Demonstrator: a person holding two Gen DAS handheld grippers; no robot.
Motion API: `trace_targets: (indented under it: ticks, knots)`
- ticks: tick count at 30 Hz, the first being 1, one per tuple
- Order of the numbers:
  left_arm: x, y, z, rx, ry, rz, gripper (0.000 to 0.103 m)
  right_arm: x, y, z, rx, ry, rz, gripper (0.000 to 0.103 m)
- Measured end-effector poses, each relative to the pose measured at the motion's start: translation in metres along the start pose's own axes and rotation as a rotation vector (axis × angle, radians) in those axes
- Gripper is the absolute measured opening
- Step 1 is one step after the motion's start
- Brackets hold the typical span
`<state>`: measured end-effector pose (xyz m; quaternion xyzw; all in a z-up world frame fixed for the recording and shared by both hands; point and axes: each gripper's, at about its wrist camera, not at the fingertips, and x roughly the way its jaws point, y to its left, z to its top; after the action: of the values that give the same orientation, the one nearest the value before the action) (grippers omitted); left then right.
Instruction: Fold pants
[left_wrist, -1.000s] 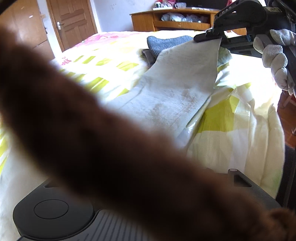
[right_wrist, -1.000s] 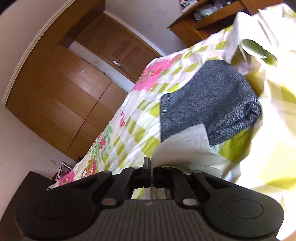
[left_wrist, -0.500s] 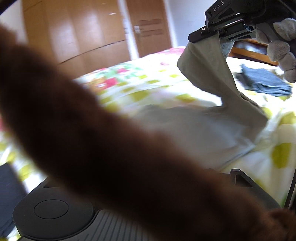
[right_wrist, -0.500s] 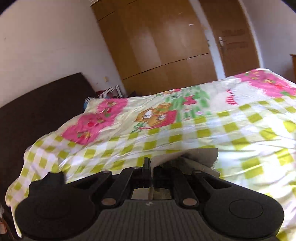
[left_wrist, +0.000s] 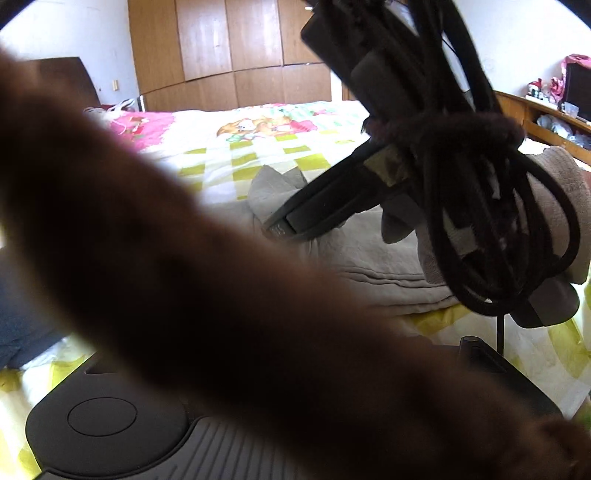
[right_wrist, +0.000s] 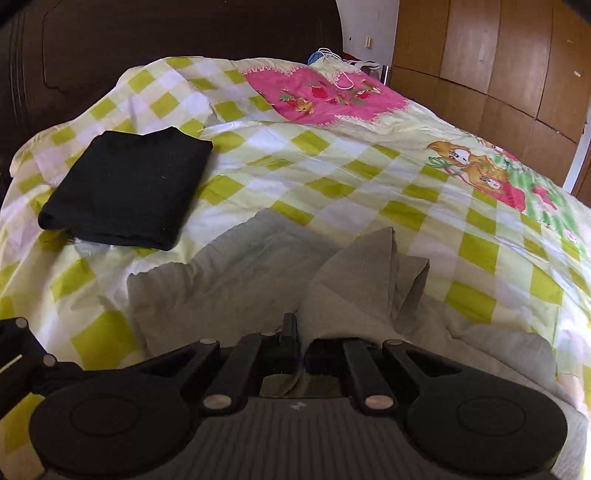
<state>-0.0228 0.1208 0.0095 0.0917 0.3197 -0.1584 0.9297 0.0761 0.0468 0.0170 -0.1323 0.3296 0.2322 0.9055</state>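
Note:
The grey pants lie doubled over on the checked bedcover. My right gripper is shut on a raised fold of their cloth, low over the pile. From the left wrist view the right gripper reaches down onto the pants, held by a gloved hand with looped cables in front of it. A blurred brown fuzzy band crosses that view and hides my left gripper's fingers; only its black body shows at the bottom.
A folded black garment lies to the left near the dark headboard. A white cord rests on the pink patch. Wooden wardrobes stand to the right. A dark blue cloth shows at the left edge.
My right gripper has swung the pants' end over and down onto the rest of the pants, still shut on it. Both views turned from the door side toward the headboard.

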Motion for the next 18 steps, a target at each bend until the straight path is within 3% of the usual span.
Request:
trace_targets:
  ticks: [3,6,8,11,12,18]
  knots:
    - [0.002,0.001,-0.002,0.003,-0.016,-0.032,0.079,-0.001,-0.010,0.006,0.046,0.015,-0.015,0.024]
    - [0.001,0.002,-0.003,0.003,-0.032,-0.042,0.079,0.000,-0.031,0.012,0.212,0.021,0.044,0.033]
    - [-0.001,0.002,-0.005,0.000,-0.045,-0.045,0.079,-0.001,-0.042,0.016,0.319,0.001,0.069,0.035]
    - [-0.001,0.004,-0.006,-0.015,-0.054,-0.054,0.079,-0.006,-0.046,0.025,0.385,-0.065,0.035,0.033]
    - [-0.001,0.005,-0.007,-0.019,-0.058,-0.056,0.079,-0.006,-0.041,0.031,0.351,-0.074,0.013,0.022]
    - [-0.001,0.007,-0.009,-0.026,-0.067,-0.048,0.079,-0.001,0.036,0.050,-0.150,-0.138,-0.060,0.021]
